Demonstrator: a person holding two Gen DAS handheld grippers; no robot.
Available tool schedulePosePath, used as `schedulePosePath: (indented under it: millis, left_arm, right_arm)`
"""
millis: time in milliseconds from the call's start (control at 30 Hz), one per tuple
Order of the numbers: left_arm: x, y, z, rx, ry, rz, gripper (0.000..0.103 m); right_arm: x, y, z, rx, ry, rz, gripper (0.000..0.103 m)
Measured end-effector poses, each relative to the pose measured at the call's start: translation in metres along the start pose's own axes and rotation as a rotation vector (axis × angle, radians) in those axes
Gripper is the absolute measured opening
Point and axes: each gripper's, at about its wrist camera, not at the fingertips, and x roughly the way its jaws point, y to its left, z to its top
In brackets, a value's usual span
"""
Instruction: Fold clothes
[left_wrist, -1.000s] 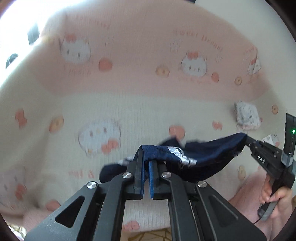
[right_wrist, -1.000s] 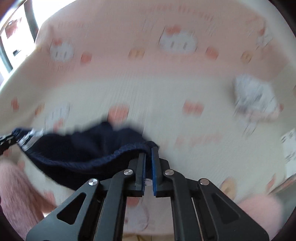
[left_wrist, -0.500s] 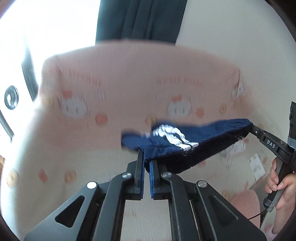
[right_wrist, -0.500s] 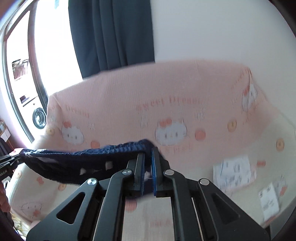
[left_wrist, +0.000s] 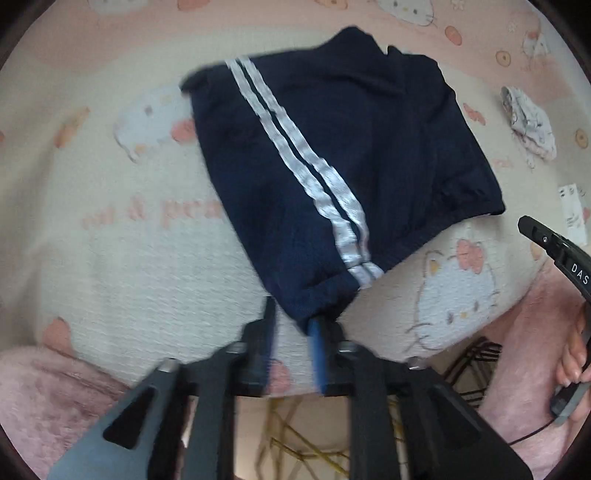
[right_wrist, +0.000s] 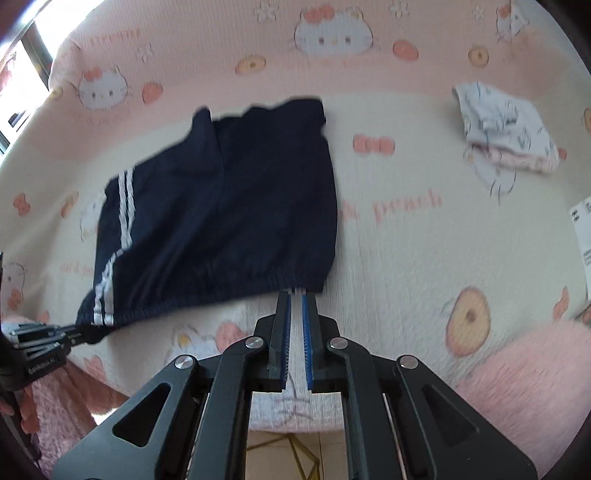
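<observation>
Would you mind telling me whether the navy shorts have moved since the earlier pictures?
Yes. The navy shorts hung stretched between the two grippers above the patterned blanket; they have come down and now lie spread flat on it.

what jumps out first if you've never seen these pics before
The navy shorts with two white side stripes lie spread flat mid-frame on a pink-and-cream cat-print blanket. The left tongs have just been opening at the waistband corner; the right tongs, shut, sit at the waistband's other corner. A small folded white garment lies off to the right.
</observation>
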Motion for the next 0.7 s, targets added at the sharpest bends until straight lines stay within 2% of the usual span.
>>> schedulePosePath:
  millis: [33, 67, 133, 167, 267, 367, 433, 500, 567, 633, 700]
  left_arm:
    - [-0.005, 0.000, 0.000, 0.020, -0.018, 0.029, 0.048]
    - [-0.012, -0.001, 0.000, 0.040, -0.037, 0.068, 0.052]
    - [-0.025, -0.002, -0.001, 0.076, -0.071, 0.144, 0.055]
    - [-0.030, -0.005, 0.000, 0.098, -0.089, 0.154, 0.055]
    - [-0.036, -0.031, 0.001, 0.260, -0.141, 0.146, 0.055]
    - [-0.022, -0.065, 0.010, 0.404, -0.160, 0.146, 0.055]
    - [-0.008, -0.086, 0.019, 0.455, -0.146, 0.100, 0.055]
    - [0.009, -0.098, 0.027, 0.477, -0.128, 0.086, 0.055]
    - [0.023, -0.103, 0.033, 0.476, -0.104, 0.095, 0.048]
    - [0.029, -0.101, 0.038, 0.445, -0.085, 0.084, 0.029]
    - [0.028, -0.096, 0.041, 0.405, -0.084, 0.064, 0.019]
  right_arm:
    - [0.002, 0.000, 0.000, -0.005, 0.004, -0.003, 0.006]
    - [0.005, -0.001, 0.000, -0.009, 0.008, -0.008, 0.008]
    - [0.008, -0.006, 0.001, -0.002, 0.008, -0.023, 0.013]
    - [0.010, -0.010, 0.002, 0.008, 0.013, -0.033, 0.013]
    - [0.023, -0.013, 0.004, 0.011, 0.037, -0.038, 0.015]
    - [0.033, -0.009, 0.005, -0.005, 0.056, -0.028, 0.015]
    - [0.037, -0.006, 0.005, -0.018, 0.057, -0.026, 0.016]
    - [0.039, -0.007, 0.003, -0.015, 0.065, -0.009, 0.019]
    - [0.043, -0.009, 0.001, -0.002, 0.074, 0.006, 0.023]
    - [0.046, -0.010, 0.000, -0.001, 0.077, 0.013, 0.023]
    - [0.047, -0.008, 0.000, -0.011, 0.080, 0.022, 0.023]
